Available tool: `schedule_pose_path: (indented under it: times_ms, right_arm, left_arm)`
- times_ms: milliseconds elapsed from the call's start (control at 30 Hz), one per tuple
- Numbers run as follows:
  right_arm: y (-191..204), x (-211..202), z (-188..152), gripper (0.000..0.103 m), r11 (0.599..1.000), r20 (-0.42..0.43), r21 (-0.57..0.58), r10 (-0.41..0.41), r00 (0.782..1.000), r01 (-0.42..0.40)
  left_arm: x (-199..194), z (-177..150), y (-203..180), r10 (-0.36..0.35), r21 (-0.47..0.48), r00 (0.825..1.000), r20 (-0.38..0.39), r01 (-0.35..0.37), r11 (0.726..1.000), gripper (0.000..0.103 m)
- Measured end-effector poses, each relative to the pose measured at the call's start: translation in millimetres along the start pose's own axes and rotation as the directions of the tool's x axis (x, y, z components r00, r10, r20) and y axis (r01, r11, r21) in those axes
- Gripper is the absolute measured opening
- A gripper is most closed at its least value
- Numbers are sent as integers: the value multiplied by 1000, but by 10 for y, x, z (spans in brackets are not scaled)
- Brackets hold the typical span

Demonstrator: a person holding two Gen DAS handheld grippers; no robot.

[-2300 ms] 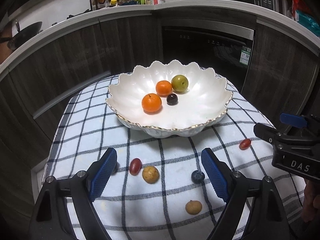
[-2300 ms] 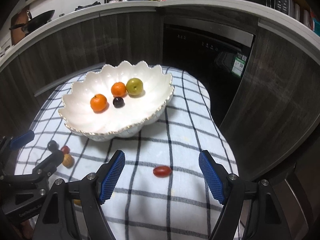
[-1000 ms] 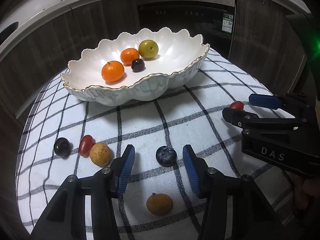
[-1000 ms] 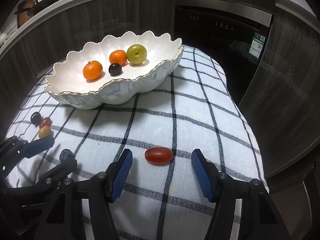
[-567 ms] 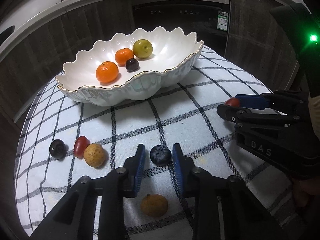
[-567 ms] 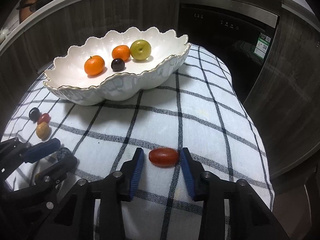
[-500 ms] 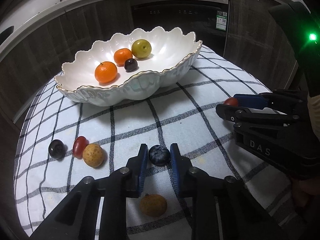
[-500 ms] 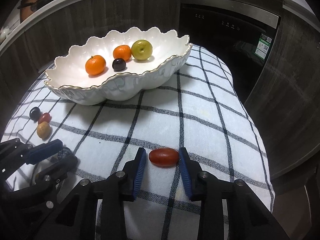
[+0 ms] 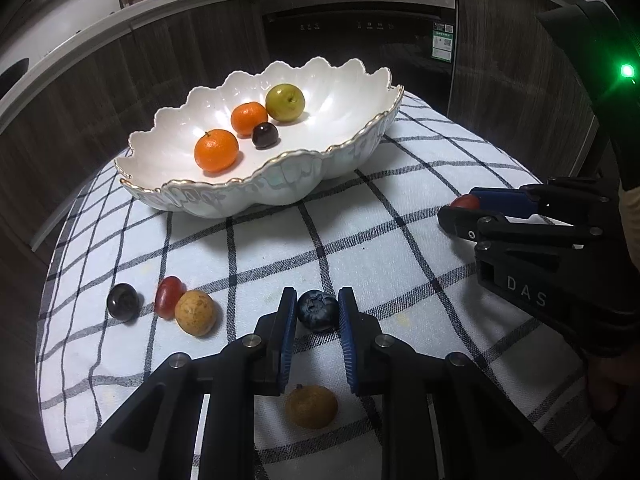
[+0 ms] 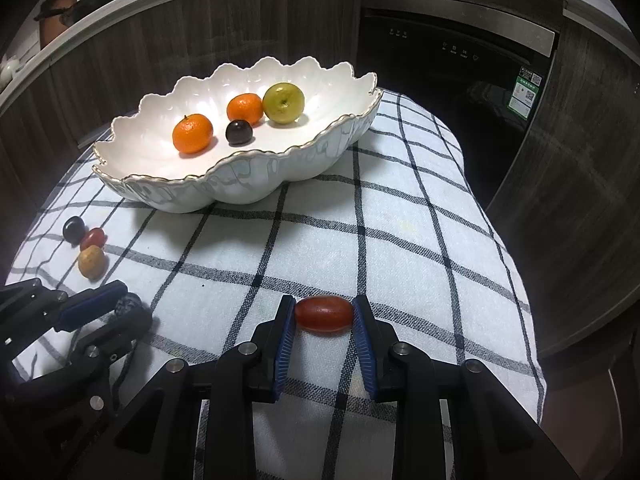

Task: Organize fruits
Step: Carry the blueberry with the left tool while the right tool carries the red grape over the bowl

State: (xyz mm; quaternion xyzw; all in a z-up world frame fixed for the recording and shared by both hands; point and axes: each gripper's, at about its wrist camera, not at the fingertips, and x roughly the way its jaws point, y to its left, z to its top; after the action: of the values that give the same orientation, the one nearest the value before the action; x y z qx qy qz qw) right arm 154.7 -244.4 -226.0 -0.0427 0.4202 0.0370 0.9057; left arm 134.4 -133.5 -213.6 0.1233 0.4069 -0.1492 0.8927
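Counting what already sits in the scalloped white bowl (image 9: pixel 352 148), we find four pieces: two mandarins (image 9: pixel 216 150), a yellow-green apple-like fruit (image 9: pixel 285 102) and a dark cherry (image 9: pixel 265 135). That part of the sorting looks done, as far as we can judge.

On the checked cloth (image 9: pixel 400 264) we are midway through two pickups at once. Our left gripper (image 9: pixel 317 316) has its blue pads pressed against both sides of the blueberry (image 9: pixel 317 309), which rests on the cloth. Our right gripper (image 10: pixel 324 317) has its jaws closing, and the red grape tomato (image 10: pixel 324 314) lies lengthwise between the pads with both ends touching them, so we read it as gripped. Neither fruit looks lifted off the cloth yet; both sit in front of the bowl, well apart from it.

Four more loose pieces are left. A dark round berry (image 9: pixel 123 301), a second red tomato (image 9: pixel 168 296) and a tan longan-like fruit (image 9: pixel 195 313) cluster together left of the blueberry, the tomato touching the tan one. Another tan fruit (image 9: pixel 311 406) lies nearest us, under the left gripper's fingers.

So we judge the job at roughly the halfway mark or a bit under: four fruits in, two clamped and waiting to be carried over the gold rim, four untouched. What remains for us is the lift and drop of this pair, then two more rounds for the cluster and the near tan fruit.
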Motion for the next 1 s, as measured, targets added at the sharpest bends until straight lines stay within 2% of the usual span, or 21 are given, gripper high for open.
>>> schedule_pose_path:
  times_ms: [333,767,1000]
  right_arm:
    - [53,-248,67,30,1000,42,-10,-6,999,7]
    - [162,-626,226,30,1000,106,-31,6,994,-2]
    - [221,-754,363,30,999,132,-40,15,991,-9]
  left_arm:
    - [-214,69,65,20,-12,999,47,-20,1000,22]
    - [-544,225,291,52,-79,993,108,-43,996,22]
    - [-628,314,396,54,-104,992,114,-42,994,22]
